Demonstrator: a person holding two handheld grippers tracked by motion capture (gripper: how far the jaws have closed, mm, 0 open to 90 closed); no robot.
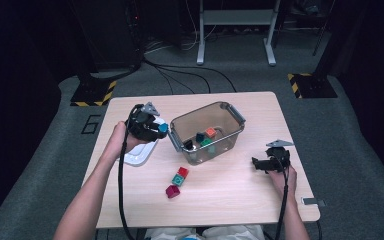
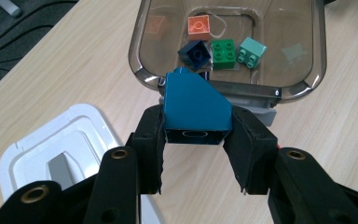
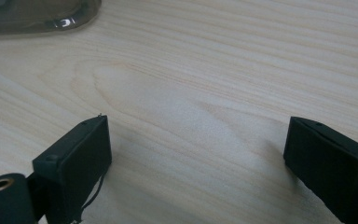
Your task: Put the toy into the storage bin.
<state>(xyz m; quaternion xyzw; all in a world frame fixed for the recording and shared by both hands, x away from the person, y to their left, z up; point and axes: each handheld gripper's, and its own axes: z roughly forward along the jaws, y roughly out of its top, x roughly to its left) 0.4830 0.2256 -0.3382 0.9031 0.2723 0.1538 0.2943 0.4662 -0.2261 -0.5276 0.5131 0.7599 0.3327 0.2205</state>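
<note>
- Right now the blue sloped brick (image 2: pixel 195 105) sits pinched between the two black jaws of the left gripper (image 2: pixel 196 140), held in the air just short of the near rim of the clear plastic bin (image 2: pixel 317 70); in the high view the same brick (image 1: pixel 163 128) shows at the bin's left end.
- To my eye the step in hand is dropping this brick into the bin, so the grip should stay firm until the brick is past the rim and over the bin's floor.
- Carrying it well over the wall before opening looks wise (the slanted face gives the pads less flat surface, so a knock on the rim could twist it loose).
- A spot clear of the bricks already inside would suit: an orange brick (image 2: pixel 199 25), a dark blue brick (image 2: pixel 195 54), a green brick (image 2: pixel 223 52) and a mint brick (image 2: pixel 252 50) lie on the floor there.
- Beside the left gripper lies the white lid (image 2: pixel 56 149), flat on the table (image 1: pixel 230 200).
- Still outside the bin are a red brick (image 1: pixel 183 172), a teal brick (image 1: pixel 178 180) and a dark red brick (image 1: pixel 172 191), close together in front of it.
- The right gripper (image 3: pixel 198 154) rests low over bare wood, jaws wide apart with nothing between them (likely waiting its turn).
- No brand, label or legible writing shows on the bricks, bin or lid.
</note>
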